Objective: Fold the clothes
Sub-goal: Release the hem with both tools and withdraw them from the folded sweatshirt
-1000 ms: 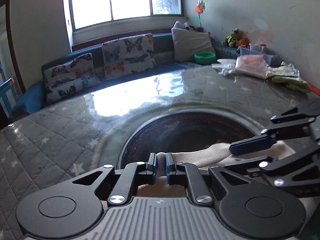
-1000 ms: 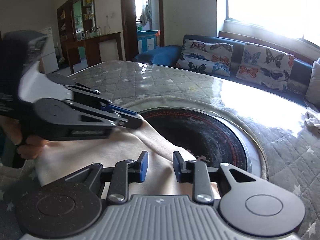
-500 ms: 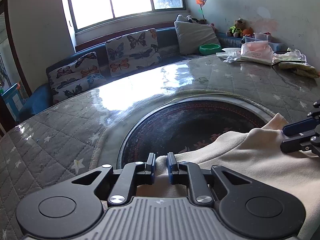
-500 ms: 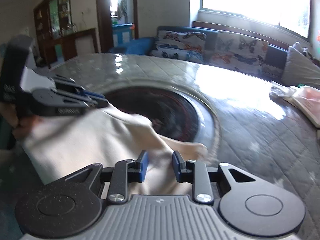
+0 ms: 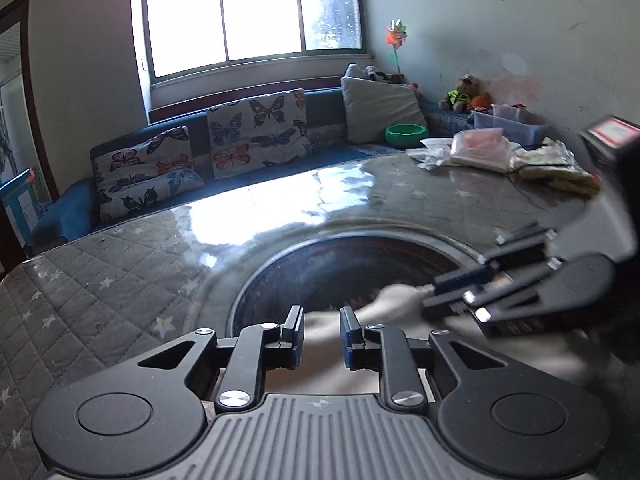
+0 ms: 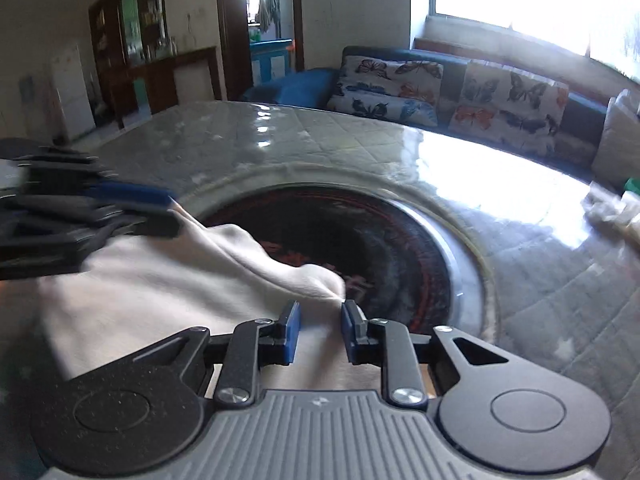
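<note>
Since a second ago, the left gripper's [image 5: 320, 334] jaws have been opening off the cream garment's [image 5: 320, 376] edge they pinched, while the right gripper's [image 6: 319, 330] jaws have been closing.

Left wrist view: the left jaws stand released, a clear gap between the blue pads, with cream cloth lying below and between them but not pressed. The garment lies on the quilted tabletop [image 5: 120, 280], its front edge reaching over a dark round inset [image 5: 340, 268]. The right gripper [image 5: 436, 294], blurred, comes in from the right at the cloth; its grip cannot be told here.

Right wrist view: the right jaws stand apart over a raised fold of the garment [image 6: 160, 280], pads not pressing it. The left gripper [image 6: 170, 212] sits at the left, at the cloth's far corner. A sofa with butterfly cushions [image 6: 508, 100] stands behind.
</note>
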### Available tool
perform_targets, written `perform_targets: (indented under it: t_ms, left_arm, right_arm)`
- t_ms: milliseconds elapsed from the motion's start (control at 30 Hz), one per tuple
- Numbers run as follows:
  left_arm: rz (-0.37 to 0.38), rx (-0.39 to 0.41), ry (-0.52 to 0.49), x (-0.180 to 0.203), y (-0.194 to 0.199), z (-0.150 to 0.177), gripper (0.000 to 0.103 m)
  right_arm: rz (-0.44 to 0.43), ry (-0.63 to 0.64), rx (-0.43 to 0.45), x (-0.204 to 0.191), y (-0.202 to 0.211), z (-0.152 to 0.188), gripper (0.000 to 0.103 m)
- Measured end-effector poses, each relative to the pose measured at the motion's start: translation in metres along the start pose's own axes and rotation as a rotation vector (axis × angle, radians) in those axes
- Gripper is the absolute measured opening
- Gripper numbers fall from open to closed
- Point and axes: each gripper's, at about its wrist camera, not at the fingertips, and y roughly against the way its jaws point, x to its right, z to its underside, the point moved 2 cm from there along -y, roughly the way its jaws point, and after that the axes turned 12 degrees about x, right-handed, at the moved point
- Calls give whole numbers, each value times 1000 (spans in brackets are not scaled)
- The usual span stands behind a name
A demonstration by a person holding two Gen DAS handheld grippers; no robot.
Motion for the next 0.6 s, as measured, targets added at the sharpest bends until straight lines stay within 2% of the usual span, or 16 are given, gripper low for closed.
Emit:
perform_targets:
  t_ms: [100, 300, 433, 600]
  left_arm:
    - [28, 6, -1, 11, 21, 11, 21]
    - [72, 37, 9, 40, 48, 23, 21]
    - [78, 25, 20, 47, 49, 33, 21]
    - [59, 3, 50, 44, 46, 47, 23]
  right_arm:
    - [-4, -11, 27, -5, 20, -2, 20]
    - [-106, 40, 79, -39, 60, 3, 20]
    - [-131, 84, 82, -59, 68, 18, 20]
    - [-109, 95, 72, -66, 63, 33, 21]
